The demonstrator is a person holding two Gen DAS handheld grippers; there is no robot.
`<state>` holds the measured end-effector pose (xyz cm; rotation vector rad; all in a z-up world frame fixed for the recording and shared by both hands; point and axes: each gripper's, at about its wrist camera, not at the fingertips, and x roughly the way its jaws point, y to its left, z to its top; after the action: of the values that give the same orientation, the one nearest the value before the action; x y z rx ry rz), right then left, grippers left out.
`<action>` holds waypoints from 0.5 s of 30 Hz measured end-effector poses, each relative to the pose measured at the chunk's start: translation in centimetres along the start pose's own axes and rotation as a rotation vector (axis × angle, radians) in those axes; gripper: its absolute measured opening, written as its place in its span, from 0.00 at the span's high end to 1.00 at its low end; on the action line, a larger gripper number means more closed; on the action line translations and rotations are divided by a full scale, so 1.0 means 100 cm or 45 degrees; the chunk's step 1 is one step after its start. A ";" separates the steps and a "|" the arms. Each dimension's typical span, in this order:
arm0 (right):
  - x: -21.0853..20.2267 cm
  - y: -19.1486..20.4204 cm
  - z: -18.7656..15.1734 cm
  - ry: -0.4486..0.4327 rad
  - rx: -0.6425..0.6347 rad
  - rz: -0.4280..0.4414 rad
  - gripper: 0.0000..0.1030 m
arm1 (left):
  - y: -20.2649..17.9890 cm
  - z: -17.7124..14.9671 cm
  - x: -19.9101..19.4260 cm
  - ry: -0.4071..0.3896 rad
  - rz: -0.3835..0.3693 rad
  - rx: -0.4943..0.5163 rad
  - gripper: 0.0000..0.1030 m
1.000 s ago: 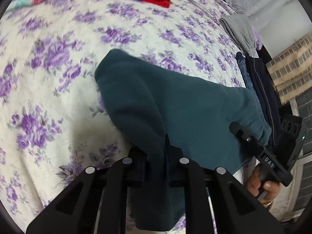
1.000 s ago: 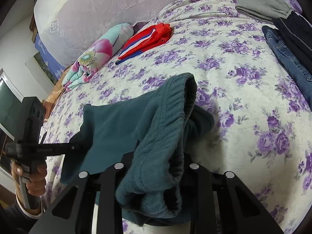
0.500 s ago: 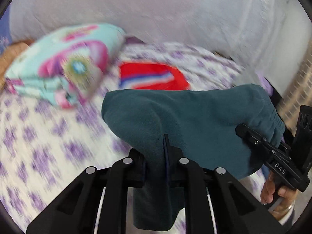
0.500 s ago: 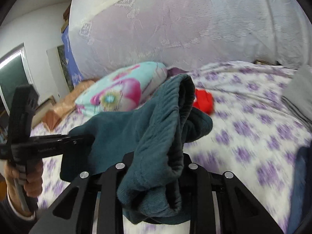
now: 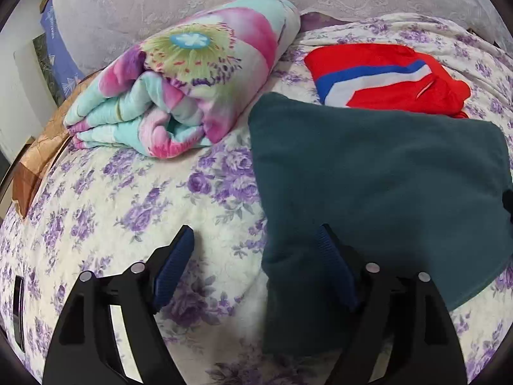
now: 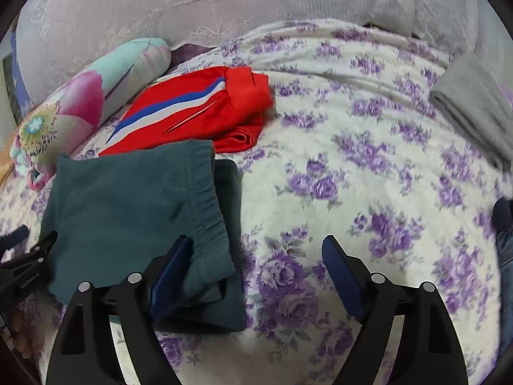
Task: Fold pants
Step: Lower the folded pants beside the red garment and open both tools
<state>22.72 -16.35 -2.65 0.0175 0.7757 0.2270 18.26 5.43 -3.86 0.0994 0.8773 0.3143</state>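
Note:
The folded dark teal pants (image 5: 368,173) lie flat on the floral bedspread (image 5: 128,211), just in front of the red clothes. In the right wrist view the pants (image 6: 128,211) lie at lower left with the elastic waistband on their right side. My left gripper (image 5: 256,240) is open, its right finger over the pants' left edge and its left finger over the bedspread. My right gripper (image 6: 256,250) is open, its left finger at the waistband and its right finger over the bedspread (image 6: 368,160). Neither gripper holds any cloth. The left gripper's body (image 6: 22,276) shows at the far left.
Folded red clothes with blue and white stripes (image 5: 384,77) lie behind the pants, and show too in the right wrist view (image 6: 192,109). A rolled flowered blanket (image 5: 186,73) lies at back left. A grey folded garment (image 6: 474,106) and jeans (image 6: 503,234) lie at right. A lilac headboard cover stands behind.
Both grippers carried the pants up the bed, laid them in front of the red clothes, and opened. The pants now lie flat instead of hanging from the shut jaws.

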 end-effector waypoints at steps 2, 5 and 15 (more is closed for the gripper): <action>-0.028 0.002 0.000 -0.114 -0.001 -0.003 0.19 | 0.008 0.001 -0.013 0.007 0.016 -0.054 0.26; -0.067 0.018 -0.004 -0.198 -0.090 -0.037 0.19 | 0.010 -0.001 -0.049 -0.074 -0.042 -0.061 0.23; -0.140 0.038 -0.061 -0.278 -0.056 0.005 0.04 | 0.023 -0.047 -0.140 -0.215 -0.144 -0.038 0.06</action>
<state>8.09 -16.03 3.07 0.0021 0.5536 0.2419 5.75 3.11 3.98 0.0479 0.7077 0.2099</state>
